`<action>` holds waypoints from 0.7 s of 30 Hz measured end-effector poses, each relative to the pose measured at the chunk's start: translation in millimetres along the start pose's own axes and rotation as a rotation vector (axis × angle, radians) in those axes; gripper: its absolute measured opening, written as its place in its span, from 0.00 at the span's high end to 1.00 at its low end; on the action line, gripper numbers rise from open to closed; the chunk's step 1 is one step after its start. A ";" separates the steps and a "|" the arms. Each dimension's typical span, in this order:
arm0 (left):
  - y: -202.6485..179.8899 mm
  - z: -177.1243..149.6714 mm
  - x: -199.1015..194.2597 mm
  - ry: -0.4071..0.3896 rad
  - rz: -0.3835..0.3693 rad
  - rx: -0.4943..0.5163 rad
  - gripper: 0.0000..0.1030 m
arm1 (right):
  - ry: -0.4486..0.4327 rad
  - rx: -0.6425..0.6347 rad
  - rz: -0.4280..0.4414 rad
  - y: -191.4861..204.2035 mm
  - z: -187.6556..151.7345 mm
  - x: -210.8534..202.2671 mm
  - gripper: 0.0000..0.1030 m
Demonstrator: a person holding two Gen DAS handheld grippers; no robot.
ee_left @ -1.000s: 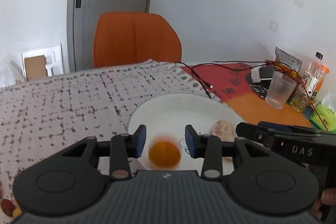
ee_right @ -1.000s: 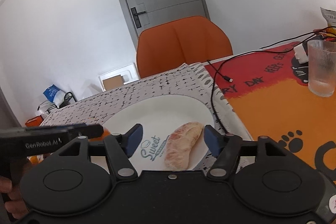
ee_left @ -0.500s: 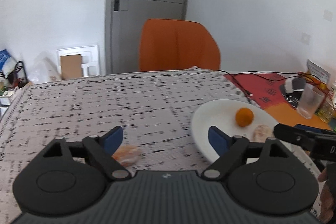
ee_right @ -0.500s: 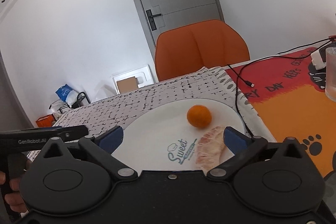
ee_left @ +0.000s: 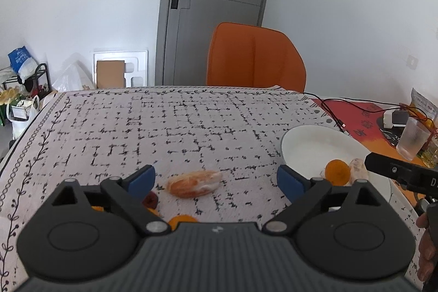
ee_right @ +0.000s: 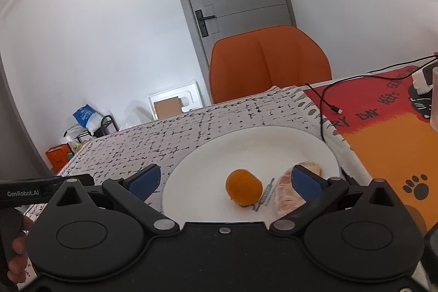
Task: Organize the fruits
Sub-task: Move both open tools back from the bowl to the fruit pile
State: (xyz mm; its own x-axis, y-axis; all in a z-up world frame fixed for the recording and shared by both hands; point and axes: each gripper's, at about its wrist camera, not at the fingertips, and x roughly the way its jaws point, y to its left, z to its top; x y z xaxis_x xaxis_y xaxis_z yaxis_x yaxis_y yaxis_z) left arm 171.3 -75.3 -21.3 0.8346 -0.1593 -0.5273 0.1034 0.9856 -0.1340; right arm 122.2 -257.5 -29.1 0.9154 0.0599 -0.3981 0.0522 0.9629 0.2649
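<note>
Right wrist view: small orange (ee_right: 243,190) sat near the middle of the white plate (ee_right: 208,155), a peeled citrus segment (ee_right: 287,196) lying just beside it on the right, partly behind the right blue pad. Right tongs (ee_right: 224,181) were spread wide, holding nothing, hovering over the plate's near edge. Left wrist view: another peeled segment (ee_left: 195,183) lay on the patterned cloth (ee_left: 164,127) covering the counter, between the wide-spread, empty left tongs (ee_left: 216,179). A small dark red fruit (ee_left: 150,200) and orange pieces (ee_left: 182,219) sat close to the left pad, partly hidden by the tool body; type unclear. Plate was off to the right there, well apart from the loose segment. Black cable (ee_right: 325,100) ran across the red-orange mat (ee_right: 383,133). Clear glass (ee_left: 412,138) stood on the mat's far side. Orange chair (ee_left: 254,56) was behind the counter, grey door (ee_left: 216,4) beyond it.
</note>
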 end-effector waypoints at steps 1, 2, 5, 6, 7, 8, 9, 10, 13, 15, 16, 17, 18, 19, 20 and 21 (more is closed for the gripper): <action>1.6 -1.3 -0.8 0.004 0.004 -0.005 0.07 | 0.002 0.000 0.005 1.2 -0.7 0.2 0.00; 3.5 -2.6 -1.6 0.008 0.008 -0.013 0.07 | 0.006 0.000 0.009 2.3 -1.2 0.7 0.00; 10.3 -6.9 -4.9 0.014 0.012 -0.038 0.07 | 0.011 -0.002 0.023 6.5 -2.7 0.9 0.00; 12.6 -8.4 -5.9 0.016 0.018 -0.044 0.07 | 0.009 -0.004 0.030 7.9 -3.2 0.0 0.00; 15.3 -10.1 -7.0 0.019 0.027 -0.051 0.07 | 0.008 -0.007 0.038 9.3 -4.0 -1.1 0.00; 17.6 -10.6 -8.2 0.021 0.031 -0.055 0.07 | 0.010 -0.012 0.044 10.9 -4.5 -1.6 0.00; 20.1 -11.5 -9.3 0.025 0.036 -0.059 0.07 | 0.013 -0.018 0.049 12.5 -5.0 -1.8 0.00; 23.0 -13.0 -10.8 0.029 0.044 -0.062 0.07 | 0.014 -0.025 0.053 15.0 -6.0 -2.8 0.00; 31.6 -17.1 -15.9 0.031 0.066 -0.072 0.07 | 0.017 -0.053 0.060 22.5 -7.9 -3.2 0.00; 38.0 -20.4 -19.2 0.040 0.070 -0.088 0.07 | 0.030 -0.078 0.058 29.2 -8.5 -2.4 0.00; 41.5 -22.4 -20.9 0.047 0.071 -0.099 0.07 | 0.037 -0.092 0.040 32.9 -8.9 -0.9 0.00; 44.8 -24.4 -21.9 0.051 0.072 -0.106 0.07 | 0.042 -0.105 0.029 36.7 -9.8 0.1 0.00; 47.3 -26.4 -22.4 0.055 0.074 -0.110 0.07 | 0.045 -0.114 0.037 39.9 -10.9 0.6 0.00; 49.4 -28.5 -23.1 0.059 0.078 -0.110 0.07 | 0.049 -0.118 0.057 42.4 -12.0 1.3 0.00; 51.0 -30.6 -24.0 0.064 0.082 -0.107 0.07 | 0.056 -0.117 0.076 44.6 -12.9 2.4 0.00; 52.4 -32.4 -25.1 0.066 0.084 -0.106 0.07 | 0.064 -0.116 0.087 45.9 -13.6 3.8 0.00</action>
State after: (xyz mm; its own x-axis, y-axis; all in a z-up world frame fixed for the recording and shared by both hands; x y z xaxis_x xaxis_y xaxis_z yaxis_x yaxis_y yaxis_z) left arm 138.2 -21.5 -42.2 0.8003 -0.0829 -0.5938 -0.0260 0.9846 -0.1726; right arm 122.6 -209.4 -30.5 0.8868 0.1578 -0.4343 -0.0763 0.9770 0.1991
